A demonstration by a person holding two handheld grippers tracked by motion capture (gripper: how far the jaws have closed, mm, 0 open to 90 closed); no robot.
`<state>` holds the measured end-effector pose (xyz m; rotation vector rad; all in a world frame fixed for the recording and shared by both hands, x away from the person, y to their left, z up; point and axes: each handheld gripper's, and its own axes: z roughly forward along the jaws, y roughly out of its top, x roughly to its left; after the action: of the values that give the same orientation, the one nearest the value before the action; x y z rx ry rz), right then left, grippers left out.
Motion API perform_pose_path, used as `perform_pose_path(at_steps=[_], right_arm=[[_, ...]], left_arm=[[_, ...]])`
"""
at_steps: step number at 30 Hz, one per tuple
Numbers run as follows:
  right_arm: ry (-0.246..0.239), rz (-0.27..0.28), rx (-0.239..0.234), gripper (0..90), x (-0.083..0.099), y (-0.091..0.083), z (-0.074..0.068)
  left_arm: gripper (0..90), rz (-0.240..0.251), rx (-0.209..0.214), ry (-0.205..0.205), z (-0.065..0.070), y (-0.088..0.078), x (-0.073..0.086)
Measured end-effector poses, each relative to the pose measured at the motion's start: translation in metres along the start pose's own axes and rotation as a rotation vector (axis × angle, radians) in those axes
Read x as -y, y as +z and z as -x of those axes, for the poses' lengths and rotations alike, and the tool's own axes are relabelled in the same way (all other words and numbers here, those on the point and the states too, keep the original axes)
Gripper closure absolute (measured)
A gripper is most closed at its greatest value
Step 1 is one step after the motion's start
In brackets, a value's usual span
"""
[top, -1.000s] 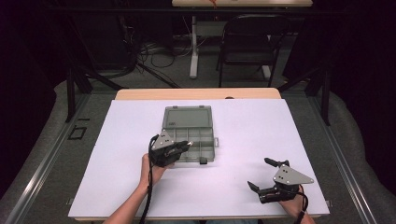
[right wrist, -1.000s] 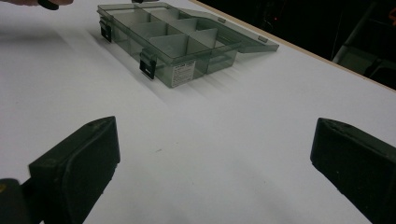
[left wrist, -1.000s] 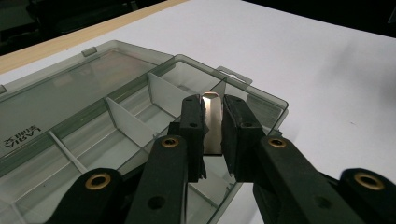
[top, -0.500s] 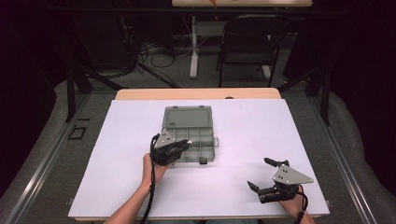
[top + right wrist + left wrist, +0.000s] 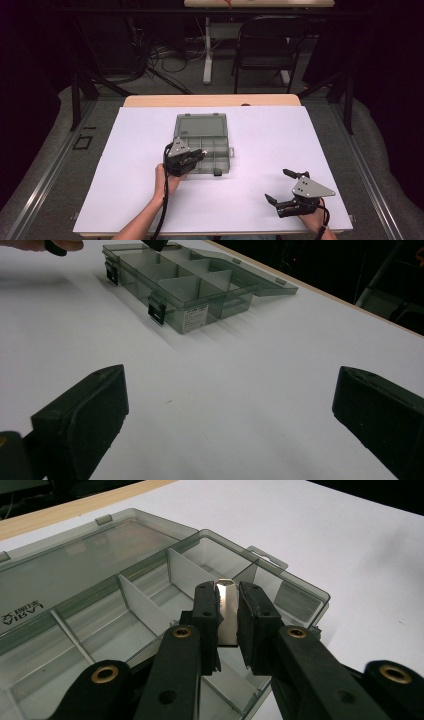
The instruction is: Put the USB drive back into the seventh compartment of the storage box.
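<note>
A white surface (image 5: 125, 190) carries a smoky grey compartment box (image 5: 210, 125) a little toward 11 o'clock of its centre, lid laid flat open toward 12 o'clock. In the high view, the left tool (image 5: 197, 156) sits over the box's near left corner, and the right tool (image 5: 277, 186) rests well apart at 4 o'clock, near the surface's front edge.

Progress, as a judgement: the box is already open, and a small shiny metal piece (image 5: 227, 611) is pinched between the left tool's jaws above the compartments, so it is either about to be set in or just lifted out; I cannot tell which. The visible compartments look bare, so most of the work seems left.

The left gripper view shows that metal piece and the dividers (image 5: 137, 611) close up; from above the piece is too small to make out. The right gripper view shows the right tool's jaws spread wide with nothing between them, and 2 black latches (image 5: 157, 310) on the box's front wall.
</note>
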<state>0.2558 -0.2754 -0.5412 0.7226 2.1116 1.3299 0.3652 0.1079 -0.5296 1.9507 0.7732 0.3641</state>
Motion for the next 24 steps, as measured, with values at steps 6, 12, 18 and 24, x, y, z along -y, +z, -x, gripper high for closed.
perform_pose_path(at_steps=[6, 12, 18, 24], right_arm=[[0.001, -0.001, 0.000, 0.9, 0.000, 0.000, 0.000], [0.003, 0.000, 0.000, 0.9, 0.000, 0.001, 0.000], [0.002, -0.002, -0.002, 0.9, 0.000, 0.001, 0.001], [0.003, -0.006, -0.006, 0.9, 0.000, 0.001, 0.000]], left_arm=[[78.6, -0.009, 0.001, 0.001, 0.001, 0.004, -0.001], [78.6, -0.021, 0.001, 0.005, 0.003, 0.007, -0.001], [78.6, -0.032, 0.000, 0.010, 0.005, 0.010, -0.001], [78.5, -0.042, -0.002, 0.012, 0.005, 0.013, -0.001]])
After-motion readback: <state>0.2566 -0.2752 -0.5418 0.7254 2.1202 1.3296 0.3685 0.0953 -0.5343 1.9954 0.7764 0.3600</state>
